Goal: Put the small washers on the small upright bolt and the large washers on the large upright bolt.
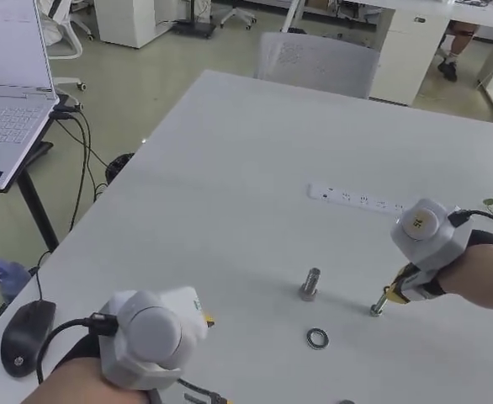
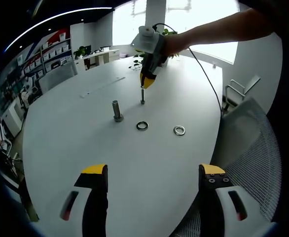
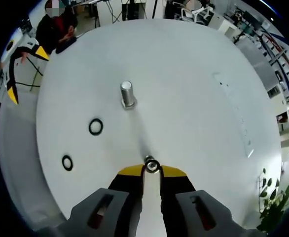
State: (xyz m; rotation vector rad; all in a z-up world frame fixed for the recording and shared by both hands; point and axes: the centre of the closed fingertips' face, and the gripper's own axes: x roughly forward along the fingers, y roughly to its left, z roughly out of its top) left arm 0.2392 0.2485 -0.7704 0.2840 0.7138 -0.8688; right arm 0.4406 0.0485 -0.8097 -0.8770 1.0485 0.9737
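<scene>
Our right tool (image 3: 152,172) was pinched narrow at the top of the small bolt (image 1: 378,308). Our left tool (image 2: 153,170) was wide open. Two washers (image 3: 95,127) lay on the table (image 3: 184,74).

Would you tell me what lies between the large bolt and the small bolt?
Nothing: bare table separates the large bolt from the small bolt, as the right gripper view shows.

Your plain white counter (image 1: 230,168) has no pattern. The large upright steel bolt (image 1: 310,284) and small upright steel bolt (image 1: 377,308) are silver, and the metal ring washer (image 1: 317,338) is dark grey. Your left gripper (image 2: 153,170) has black jaws tipped yellow.
</scene>
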